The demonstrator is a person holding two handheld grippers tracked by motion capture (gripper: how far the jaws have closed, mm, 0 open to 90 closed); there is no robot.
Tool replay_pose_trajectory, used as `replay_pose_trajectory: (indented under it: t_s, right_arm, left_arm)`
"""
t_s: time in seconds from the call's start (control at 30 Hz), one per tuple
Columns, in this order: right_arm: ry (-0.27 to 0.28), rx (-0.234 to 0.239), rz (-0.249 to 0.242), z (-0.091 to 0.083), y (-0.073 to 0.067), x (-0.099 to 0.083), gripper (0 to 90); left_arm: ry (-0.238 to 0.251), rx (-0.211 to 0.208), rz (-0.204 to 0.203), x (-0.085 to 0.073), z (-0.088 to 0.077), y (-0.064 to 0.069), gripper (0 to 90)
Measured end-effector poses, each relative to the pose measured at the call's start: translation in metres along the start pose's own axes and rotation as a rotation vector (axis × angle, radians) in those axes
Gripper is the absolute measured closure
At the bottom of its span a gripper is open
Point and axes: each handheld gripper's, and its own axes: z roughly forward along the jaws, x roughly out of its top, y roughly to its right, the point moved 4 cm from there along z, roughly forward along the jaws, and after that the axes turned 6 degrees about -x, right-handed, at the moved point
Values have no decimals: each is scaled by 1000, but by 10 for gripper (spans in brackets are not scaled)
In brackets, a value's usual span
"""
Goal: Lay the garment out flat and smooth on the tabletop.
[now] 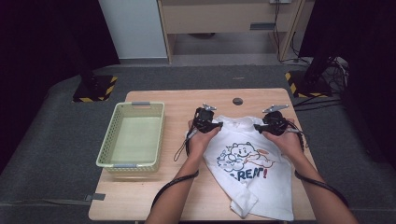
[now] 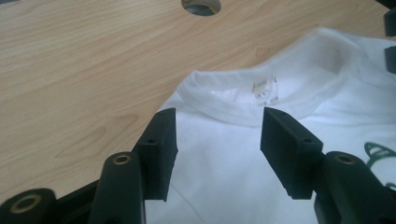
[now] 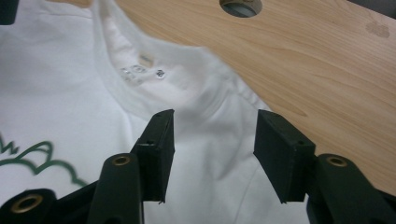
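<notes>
Both sets of jaws stand released: left gripper [image 2: 217,147] and right gripper [image 3: 212,154] hover over the white printed cotton T-shirt [image 1: 252,163], lying flat on the light wooden table [image 1: 154,196] beside the pale green plastic basket [image 1: 106,140].

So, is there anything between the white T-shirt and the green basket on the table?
Nothing visible. Between the T-shirt and the basket lies bare table; the left gripper and its hand sit over the shirt's near shoulder, jaws open.
</notes>
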Motion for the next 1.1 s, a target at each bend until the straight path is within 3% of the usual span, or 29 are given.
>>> replay_pose_trajectory:
  t_s: [0.17, 0.3, 0.5, 0.7, 0.83, 0.93, 1.1]
  right_arm:
    - [57, 3, 11, -25, -4, -2, 427]
    - [46, 1, 1, -49, -8, -11, 409]
    - [21, 28, -45, -68, -29, -40, 339]
    - [-7, 69, -89, -74, -52, -72, 249]
    - [-37, 71, -109, -73, -61, -93, 166]
    - [-52, 102, -82, -71, -65, -105, 119]
    - [-62, 104, -62, -65, -67, -115, 114]
  left_arm:
    - [17, 9, 12, -5, -18, 8, 449]
    - [37, 2, 22, -13, -36, 22, 432]
    - [-7, -10, 108, -38, -50, 51, 402]
    - [-22, -42, 131, -65, -52, 68, 369]
    - [-51, -57, 151, -81, -51, 76, 349]
    - [-73, -61, 155, -91, -48, 78, 336]
    - [-95, -58, 150, -101, -40, 76, 332]
